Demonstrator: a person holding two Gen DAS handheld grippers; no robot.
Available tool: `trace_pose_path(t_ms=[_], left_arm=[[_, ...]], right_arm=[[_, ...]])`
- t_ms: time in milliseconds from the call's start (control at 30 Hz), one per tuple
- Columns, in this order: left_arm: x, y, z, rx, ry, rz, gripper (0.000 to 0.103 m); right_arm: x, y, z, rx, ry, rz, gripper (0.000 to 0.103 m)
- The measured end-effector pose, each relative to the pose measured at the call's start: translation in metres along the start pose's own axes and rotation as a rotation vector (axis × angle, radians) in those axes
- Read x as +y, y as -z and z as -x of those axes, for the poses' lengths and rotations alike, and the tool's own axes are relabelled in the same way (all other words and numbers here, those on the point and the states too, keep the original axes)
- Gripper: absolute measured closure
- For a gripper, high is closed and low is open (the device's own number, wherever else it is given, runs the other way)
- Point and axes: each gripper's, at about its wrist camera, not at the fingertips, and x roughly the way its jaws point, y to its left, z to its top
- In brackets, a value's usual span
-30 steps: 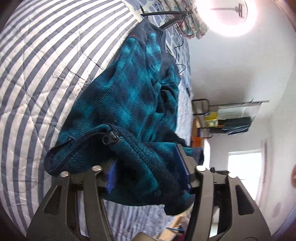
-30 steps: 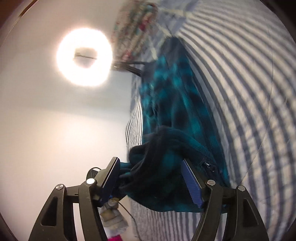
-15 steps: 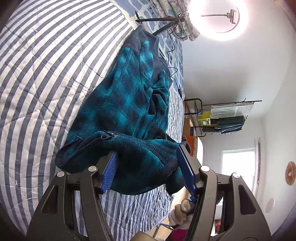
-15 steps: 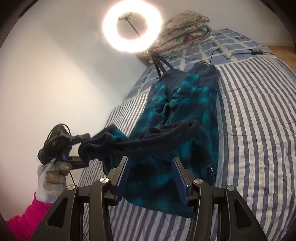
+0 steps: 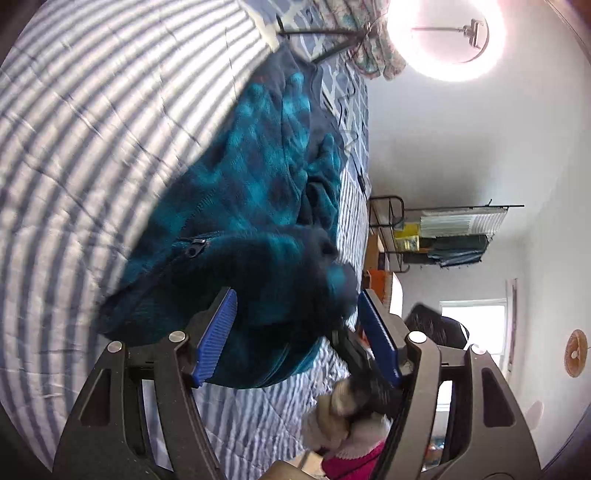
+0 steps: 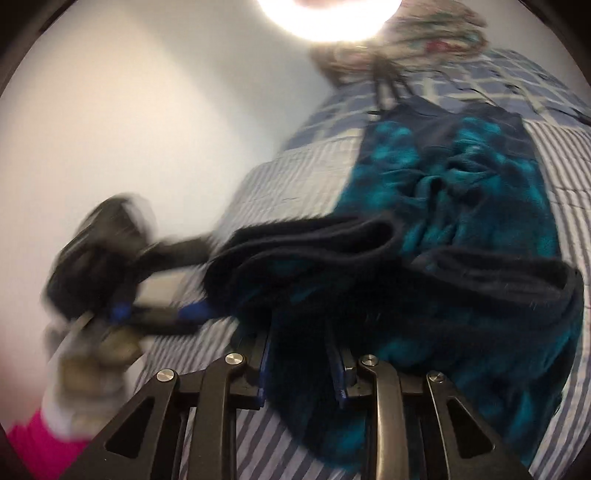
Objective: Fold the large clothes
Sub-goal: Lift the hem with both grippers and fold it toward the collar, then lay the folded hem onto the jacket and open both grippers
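A teal and navy checked fleece jacket (image 5: 251, 184) lies lengthwise on the striped bedspread (image 5: 92, 147), with its near hem lifted. My left gripper (image 5: 295, 314) has a thick fold of that hem between its blue pads; its jaws are opening, but the fleece still touches both pads. In the right wrist view the left gripper (image 6: 199, 277) is blurred at the left, with the hem corner at its tips. My right gripper (image 6: 301, 365) is closing on dark fleece that fills the narrow gap between its pads. The jacket (image 6: 461, 206) stretches away beyond it. A gloved hand (image 5: 340, 410) shows behind my left gripper's right finger.
A lit ring light (image 5: 443, 37) on a tripod (image 5: 321, 33) stands at the bed's far end beside a folded floral quilt (image 5: 369, 55). A metal shelf rack (image 5: 443, 236) and a window (image 5: 472, 325) are beyond the bed's side. A pink sleeve (image 6: 33, 439) is at lower left.
The right gripper swung across towards the left gripper, rolled upright, and narrowed its jaws around the fleece. The left gripper stayed in place with its jaws slightly wider.
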Motion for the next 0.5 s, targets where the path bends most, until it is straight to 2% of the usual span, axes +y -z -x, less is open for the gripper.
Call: trace_pose_path(t_ms=[33, 67, 133, 200, 233, 267, 300, 433, 500], left_arm=[[-0.001, -0.002, 0.008, -0.022, -0.014, -0.022, 0.034], [-0.002, -0.003, 0.013, -0.038, -0.031, -0.046, 0.034], [-0.007, -0.004, 0.026, -0.087, -0.1, -0.139, 0.034], [-0.012, -0.004, 0.03, -0.122, -0.198, -0.258, 0.034], [-0.011, -0.003, 0.03, -0.127, -0.227, -0.299, 0.034], [-0.007, -0.003, 0.027, -0.116, -0.232, -0.318, 0.034], [0.0, -0.004, 0.022, -0.105, -0.233, -0.314, 0.034], [0.024, -0.003, -0.002, -0.055, -0.248, -0.294, 0.034], [0.031, 0.001, -0.014, -0.022, -0.27, -0.302, 0.035]], right_arm=[[-0.003, -0.005, 0.0, 0.001, 0.043, 0.006, 0.08], [-0.006, -0.007, 0.002, 0.004, 0.051, 0.006, 0.08], [-0.014, -0.009, 0.021, -0.006, -0.009, -0.018, 0.078], [-0.024, 0.0, 0.058, -0.067, -0.087, -0.024, 0.068], [-0.03, 0.007, 0.077, -0.098, -0.073, -0.005, 0.064], [-0.034, 0.013, 0.088, -0.114, -0.036, 0.009, 0.056], [-0.043, 0.021, 0.1, -0.121, 0.014, 0.015, 0.052], [-0.09, 0.054, 0.112, -0.058, 0.1, -0.069, 0.052], [-0.107, 0.068, 0.112, -0.044, 0.09, -0.12, 0.052]])
